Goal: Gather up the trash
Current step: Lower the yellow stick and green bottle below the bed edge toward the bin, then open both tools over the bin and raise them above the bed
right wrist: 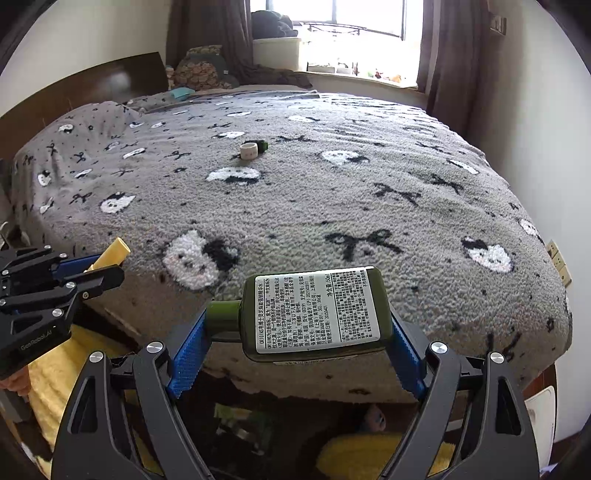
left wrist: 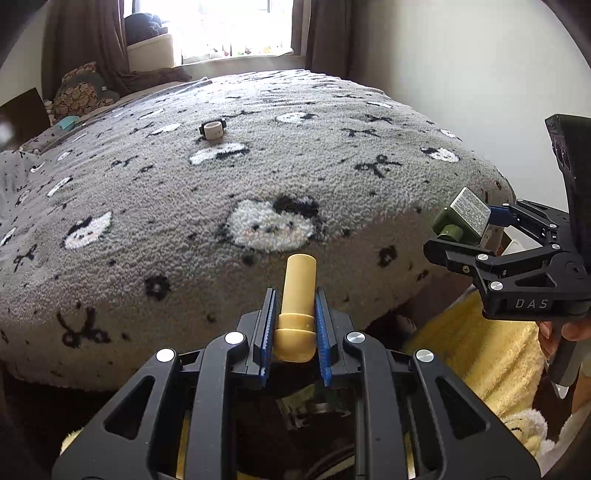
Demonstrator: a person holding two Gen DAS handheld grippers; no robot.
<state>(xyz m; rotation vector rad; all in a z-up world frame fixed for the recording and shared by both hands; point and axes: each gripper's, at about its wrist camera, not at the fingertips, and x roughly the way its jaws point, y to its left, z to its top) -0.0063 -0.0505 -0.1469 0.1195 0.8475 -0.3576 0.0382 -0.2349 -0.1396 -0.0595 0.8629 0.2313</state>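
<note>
My left gripper [left wrist: 295, 317] is shut on a pale yellow tube [left wrist: 298, 295], held in front of the foot of the bed; it also shows in the right wrist view [right wrist: 109, 254]. My right gripper [right wrist: 295, 332] is shut on a dark green bottle [right wrist: 317, 314] with a white printed label, held sideways; it also shows in the left wrist view [left wrist: 463, 218]. A small white ring-shaped item with a dark piece [left wrist: 213, 129] lies far out on the grey blanket [left wrist: 258, 177], also seen in the right wrist view [right wrist: 251, 149].
The bed [right wrist: 369, 206] fills both views, its near edge just ahead of the grippers. Yellow fluffy fabric [left wrist: 491, 354] lies on the floor below. Pillows and a headboard [right wrist: 110, 81] are at the far left; a window [right wrist: 351, 18] is behind.
</note>
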